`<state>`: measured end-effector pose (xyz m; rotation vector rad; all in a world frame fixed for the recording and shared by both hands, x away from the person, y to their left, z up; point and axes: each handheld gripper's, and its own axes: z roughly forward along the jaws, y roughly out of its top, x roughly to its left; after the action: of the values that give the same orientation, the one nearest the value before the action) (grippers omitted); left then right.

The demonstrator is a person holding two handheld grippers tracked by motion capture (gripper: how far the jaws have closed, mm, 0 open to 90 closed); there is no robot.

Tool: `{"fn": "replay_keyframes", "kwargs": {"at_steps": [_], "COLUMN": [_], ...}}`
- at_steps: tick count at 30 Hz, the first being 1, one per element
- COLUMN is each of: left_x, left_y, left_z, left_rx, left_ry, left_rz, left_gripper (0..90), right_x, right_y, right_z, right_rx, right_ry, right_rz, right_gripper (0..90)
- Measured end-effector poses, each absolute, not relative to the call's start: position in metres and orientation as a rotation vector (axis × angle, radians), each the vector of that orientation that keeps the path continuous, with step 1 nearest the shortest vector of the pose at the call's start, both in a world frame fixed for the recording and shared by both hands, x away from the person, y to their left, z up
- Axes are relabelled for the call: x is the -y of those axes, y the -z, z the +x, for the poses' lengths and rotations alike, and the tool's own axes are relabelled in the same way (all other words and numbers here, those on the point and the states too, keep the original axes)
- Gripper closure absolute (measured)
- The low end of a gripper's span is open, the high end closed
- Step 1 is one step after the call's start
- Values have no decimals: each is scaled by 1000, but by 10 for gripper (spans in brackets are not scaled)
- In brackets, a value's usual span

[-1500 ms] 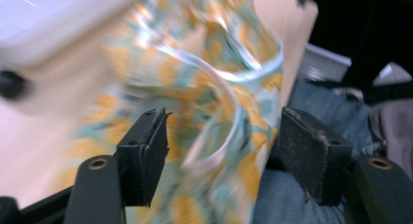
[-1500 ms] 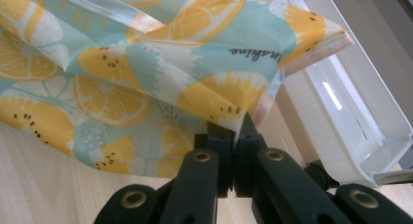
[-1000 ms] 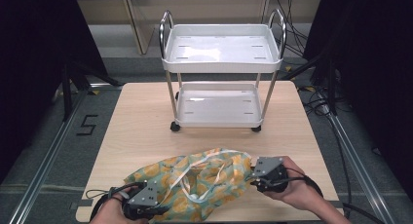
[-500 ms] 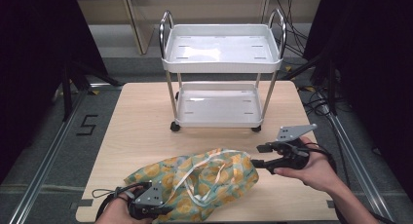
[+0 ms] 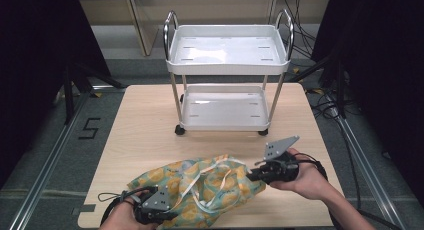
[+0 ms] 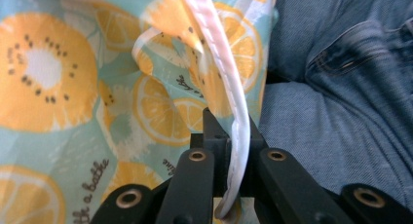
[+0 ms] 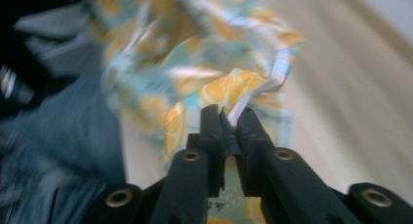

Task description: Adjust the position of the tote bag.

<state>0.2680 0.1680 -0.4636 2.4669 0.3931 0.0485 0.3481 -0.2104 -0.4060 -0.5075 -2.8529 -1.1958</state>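
Both the left gripper (image 6: 233, 151) and right gripper (image 7: 230, 136), its jaws just closed, clamp the fruit-print bag (image 5: 200, 182), not yet lifted toward the cart (image 5: 227, 65)

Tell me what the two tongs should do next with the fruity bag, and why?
Probably lift both together. The left tongs are shut on the white handle, and the right tongs, whose jaws just closed, pinch the fruity bag at its edge. It still sags on the table before the white cart.

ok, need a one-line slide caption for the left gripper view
Left gripper shut on the white strap of a citrus-print fabric bag.
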Motion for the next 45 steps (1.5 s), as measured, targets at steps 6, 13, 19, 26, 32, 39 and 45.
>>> {"fn": "replay_keyframes", "kwargs": {"at_steps": [6, 13, 19, 26, 32, 39, 45], "left_x": [-172, -169, -167, -162, -171, -185, -179], "left_y": [473, 479, 477, 483, 468, 437, 421], "left_z": [269, 274, 286, 298, 285, 268, 281], "left_rx": [-413, -419, -415, -477, -485, -509, -539], "left_ry": [-57, -51, -181, -268, -157, -109, -131], "left_rz": [2551, 2555, 2619, 2607, 2515, 2334, 2223], "left_gripper": [848, 845, 855, 837, 511, 390, 419], "right_x": [214, 216, 211, 207, 214, 231, 230], "right_y": [438, 471, 471, 474, 467, 427, 405], "right_z": [325, 321, 321, 323, 325, 329, 343], "right_rx": [2914, 3002, 3155, 3351, 3278, 3180, 3097], "right_ry": [841, 547, 456, 434, 561, 892, 1143], "right_rz": [-214, -118, -215, -240, -182, -375, -533], "right_gripper": [882, 881, 878, 865, 654, 521, 470]}}
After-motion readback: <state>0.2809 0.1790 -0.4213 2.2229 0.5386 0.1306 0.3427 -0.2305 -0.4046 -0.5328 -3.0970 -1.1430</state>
